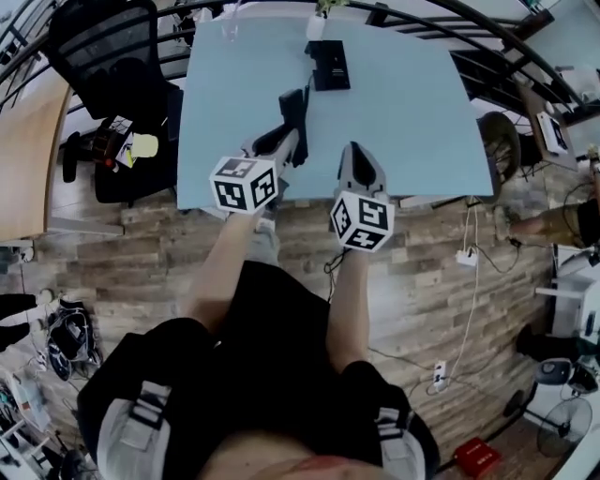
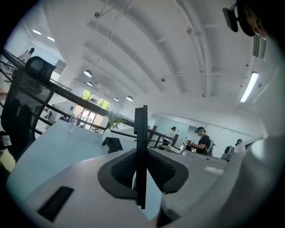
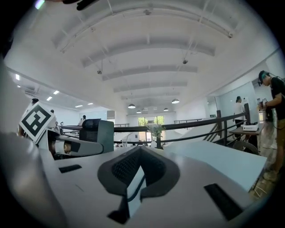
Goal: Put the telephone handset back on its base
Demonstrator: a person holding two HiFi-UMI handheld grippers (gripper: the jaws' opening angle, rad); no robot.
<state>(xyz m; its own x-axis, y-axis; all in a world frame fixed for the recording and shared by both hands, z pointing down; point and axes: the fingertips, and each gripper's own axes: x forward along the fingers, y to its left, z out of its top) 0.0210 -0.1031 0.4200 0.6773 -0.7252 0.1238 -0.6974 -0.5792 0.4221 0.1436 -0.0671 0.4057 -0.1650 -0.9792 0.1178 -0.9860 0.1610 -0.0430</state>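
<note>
The black telephone handset (image 1: pixel 293 114) stands between the jaws of my left gripper (image 1: pixel 285 141), which is shut on it just above the near part of the light blue table (image 1: pixel 412 122). In the left gripper view the handset (image 2: pixel 141 133) shows edge-on, upright, pinched between the pads. The black phone base (image 1: pixel 329 64) lies farther back on the table, beyond the handset; it is small in the left gripper view (image 2: pixel 112 143). My right gripper (image 1: pixel 353 155) hovers at the table's front edge, right of the left one, shut with nothing in it (image 3: pixel 140 149).
A black office chair (image 1: pixel 112 56) stands left of the table. A clear glass (image 1: pixel 230 28) and a small potted plant (image 1: pixel 317 23) are at the table's far edge by a dark railing. People stand at a desk (image 2: pixel 202 140) to the right.
</note>
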